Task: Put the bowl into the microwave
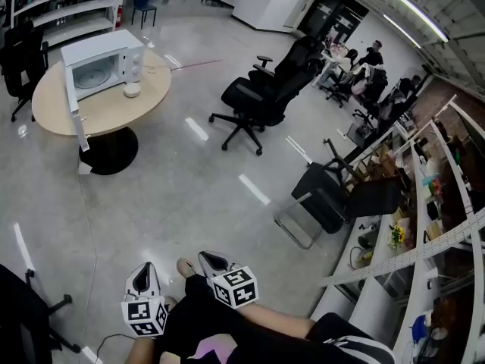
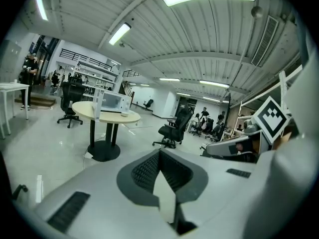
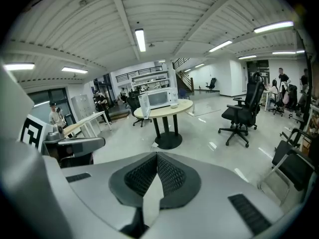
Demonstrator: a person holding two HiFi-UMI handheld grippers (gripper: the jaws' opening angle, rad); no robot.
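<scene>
A white microwave (image 1: 102, 65) stands on a round wooden table (image 1: 53, 101) far ahead at the upper left, its door (image 1: 76, 116) swung open. A small white bowl (image 1: 132, 90) sits on the table just right of the microwave. Both grippers are low and close to my body, far from the table. My left gripper (image 1: 143, 274) and right gripper (image 1: 211, 260) are shut with nothing between the jaws. The left gripper view shows its closed jaws, the table (image 2: 102, 114), the microwave (image 2: 112, 102) and the bowl (image 2: 124, 113). The right gripper view shows the microwave (image 3: 158, 98) on the table (image 3: 167, 110).
A black office chair (image 1: 261, 93) stands mid-floor right of the table. A black folding chair (image 1: 326, 197) sits nearer on the right beside cluttered desks (image 1: 413, 226). Another black chair (image 1: 21, 59) is left of the table. Shelves (image 1: 64, 6) line the back. People (image 1: 371, 55) sit far off.
</scene>
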